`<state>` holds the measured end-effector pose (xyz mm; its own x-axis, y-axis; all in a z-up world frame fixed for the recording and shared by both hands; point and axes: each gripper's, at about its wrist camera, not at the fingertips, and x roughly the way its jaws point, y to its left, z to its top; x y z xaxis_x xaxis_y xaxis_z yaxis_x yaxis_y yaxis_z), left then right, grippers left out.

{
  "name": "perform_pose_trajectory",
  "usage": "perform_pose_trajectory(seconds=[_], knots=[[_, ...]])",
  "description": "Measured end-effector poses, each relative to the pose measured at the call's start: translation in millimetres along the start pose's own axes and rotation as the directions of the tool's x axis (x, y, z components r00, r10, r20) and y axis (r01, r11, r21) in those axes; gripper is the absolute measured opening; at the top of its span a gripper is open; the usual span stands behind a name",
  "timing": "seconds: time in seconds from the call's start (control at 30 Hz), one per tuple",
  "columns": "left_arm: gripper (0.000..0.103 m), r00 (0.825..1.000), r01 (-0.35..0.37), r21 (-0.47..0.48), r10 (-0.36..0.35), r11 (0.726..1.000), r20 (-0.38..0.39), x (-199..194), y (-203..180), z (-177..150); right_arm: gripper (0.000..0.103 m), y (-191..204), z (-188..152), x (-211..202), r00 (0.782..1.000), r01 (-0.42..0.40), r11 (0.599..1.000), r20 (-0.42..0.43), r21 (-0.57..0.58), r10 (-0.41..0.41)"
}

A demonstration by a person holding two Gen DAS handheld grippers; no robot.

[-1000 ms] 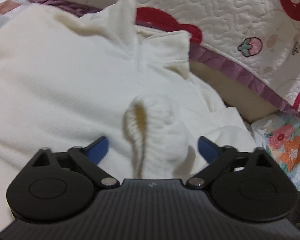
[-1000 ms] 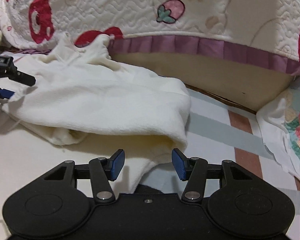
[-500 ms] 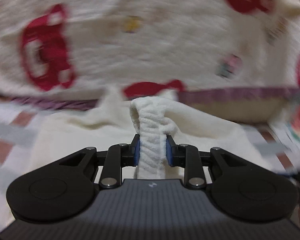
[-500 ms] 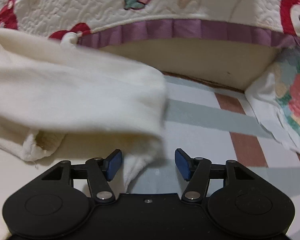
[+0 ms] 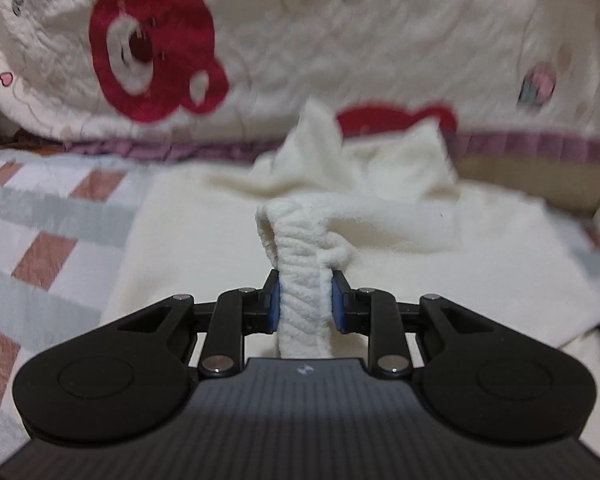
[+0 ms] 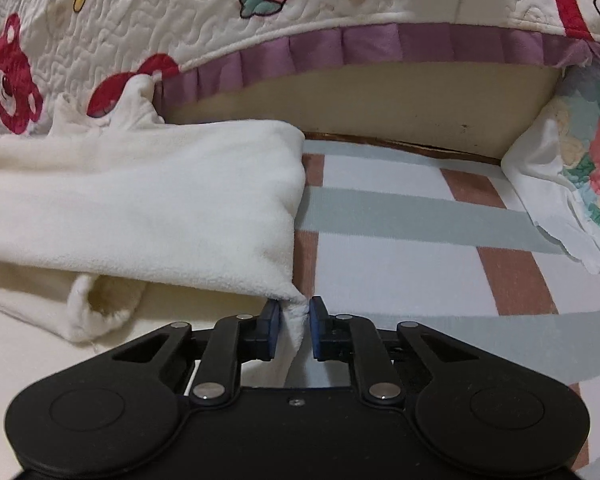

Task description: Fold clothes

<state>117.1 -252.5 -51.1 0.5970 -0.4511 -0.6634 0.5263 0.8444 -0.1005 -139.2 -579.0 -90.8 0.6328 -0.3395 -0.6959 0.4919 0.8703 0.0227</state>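
Note:
A cream fleece sweater [image 5: 204, 240] lies spread on a checked bed sheet, its collar [image 5: 320, 148] standing up at the far end. My left gripper [image 5: 305, 305] is shut on the ribbed sleeve cuff [image 5: 296, 248], which rises between the blue pads. In the right wrist view the sweater [image 6: 140, 200] is folded over itself, with another open cuff [image 6: 100, 300] lying at lower left. My right gripper [image 6: 294, 320] is shut on the sweater's near right corner [image 6: 294, 316].
A quilted blanket [image 6: 260, 8] with red bears and a purple frill hangs over the tan bed edge [image 6: 380, 112] behind the sweater. A floral cloth [image 6: 580, 168] lies at the right. Checked sheet [image 6: 420, 240] shows right of the garment.
Both grippers went from open to shut: the left closed on the sleeve cuff and swung to face the blanket, the right closed on the sweater's corner.

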Motion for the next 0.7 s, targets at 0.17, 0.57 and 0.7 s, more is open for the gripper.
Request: perform_pose_trajectory(seconds=[0.17,0.57,0.7], knots=[[0.025,0.999,0.045,-0.094,-0.044,0.995,0.015,-2,17,-4,0.015,2,-1,-2,1.000,0.008,0.999,0.000,-0.037,-0.008],[0.042,0.989,-0.145,-0.063,0.143,0.987,-0.038,-13,23,-19,0.018,15,-6,-25,0.998,0.067,0.985,0.030,-0.157,-0.063],[0.048,0.996,-0.006,0.007,0.005,1.000,0.085,-49,-5,-29,0.020,25,-3,-63,0.992,0.032,0.988,0.126,-0.153,-0.012]])
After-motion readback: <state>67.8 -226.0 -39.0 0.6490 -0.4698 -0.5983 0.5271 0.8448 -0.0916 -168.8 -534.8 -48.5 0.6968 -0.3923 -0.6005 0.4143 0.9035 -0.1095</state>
